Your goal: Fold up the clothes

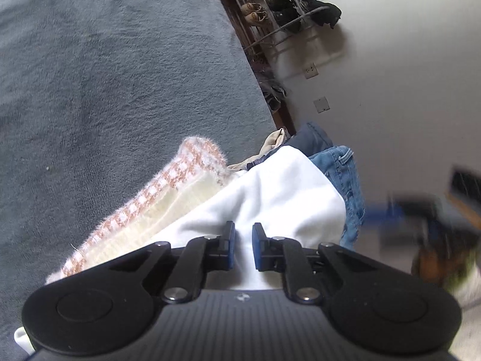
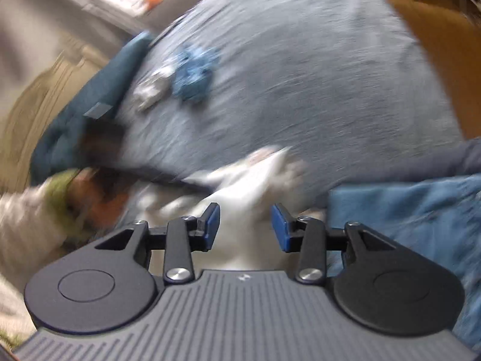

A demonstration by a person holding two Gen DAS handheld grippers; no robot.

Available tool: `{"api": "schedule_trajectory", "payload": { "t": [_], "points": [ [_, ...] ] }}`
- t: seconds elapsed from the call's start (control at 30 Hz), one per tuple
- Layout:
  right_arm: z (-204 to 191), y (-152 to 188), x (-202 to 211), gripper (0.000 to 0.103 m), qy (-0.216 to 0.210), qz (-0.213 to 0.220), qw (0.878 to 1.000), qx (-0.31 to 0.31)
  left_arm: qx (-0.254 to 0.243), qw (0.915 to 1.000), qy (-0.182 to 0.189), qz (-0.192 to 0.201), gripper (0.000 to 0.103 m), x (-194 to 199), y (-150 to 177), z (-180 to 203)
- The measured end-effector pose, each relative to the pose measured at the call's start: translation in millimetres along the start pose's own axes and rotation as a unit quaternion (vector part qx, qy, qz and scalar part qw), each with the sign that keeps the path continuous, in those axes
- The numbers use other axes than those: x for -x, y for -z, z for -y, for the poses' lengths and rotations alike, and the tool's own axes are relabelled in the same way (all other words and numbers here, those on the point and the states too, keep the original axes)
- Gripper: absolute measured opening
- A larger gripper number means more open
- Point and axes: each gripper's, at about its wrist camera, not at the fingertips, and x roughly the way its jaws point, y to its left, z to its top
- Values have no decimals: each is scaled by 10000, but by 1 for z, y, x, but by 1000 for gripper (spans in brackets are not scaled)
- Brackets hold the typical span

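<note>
A broad grey-blue fleecy bedspread [image 1: 105, 75] fills the scene, and on its near right edge sits the heap of clothes. Topmost there is a smooth white garment [image 1: 270, 192], draped over a fuzzy cream knit with a pink-and-white checked border [image 1: 168, 192] to its left, with blue denim jeans [image 1: 342, 168] and a dark navy piece [image 1: 312, 138] tucked at its far right. The left gripper [image 1: 243, 245] sits right down on the white garment, blue pads drawn close with a fold of white cloth pinched between them. The right wrist view is all blur: the right gripper [image 2: 245, 228] holds its pads spread apart over white cloth [image 2: 249, 186], not pressing it. Far left on the bedspread, a crumpled blue rag [image 2: 194, 73] lies beside a small pale bundle [image 2: 151, 90].
</note>
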Motion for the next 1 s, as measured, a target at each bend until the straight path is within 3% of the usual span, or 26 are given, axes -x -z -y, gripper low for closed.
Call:
{"api": "schedule_trajectory", "payload": {
  "t": [0.07,0.13,0.23,0.3,0.47,0.67,0.73,0.83,0.93,1.0],
  "points": [
    [-27,18,-24,36,70,-307,9994,143,-28,10000,17,14,13,-1,-1,-1],
    [-39,31,-35,35,373,-311,9987,127,-27,10000,51,16,13,0,-1,-2],
    [-23,54,-3,36,389,243,9956,-821,-49,9999,104,17,13,0,0,-3],
    [-4,84,28,39,497,642,9816,-1728,-53,9999,149,21,13,0,0,-5],
    [35,181,52,41,182,777,9172,-3903,-1,9998,207,23,13,1,0,-7],
    [34,255,31,42,-938,1291,8253,-5416,-75,9999,106,-50,13,1,-3,-3],
    [32,262,21,42,-1082,1314,8082,-5638,-62,9999,94,-61,13,1,-3,-2],
    [30,259,7,43,-1354,1306,8044,-5636,-3,9999,115,-56,13,0,-4,-4],
    [23,245,-5,43,-1287,1172,8246,-5383,77,9999,135,-55,13,0,-3,-7],
    [17,240,-8,28,-1114,1149,8380,-5217,43,9999,111,-56,13,0,-2,-6]
  ]
}}
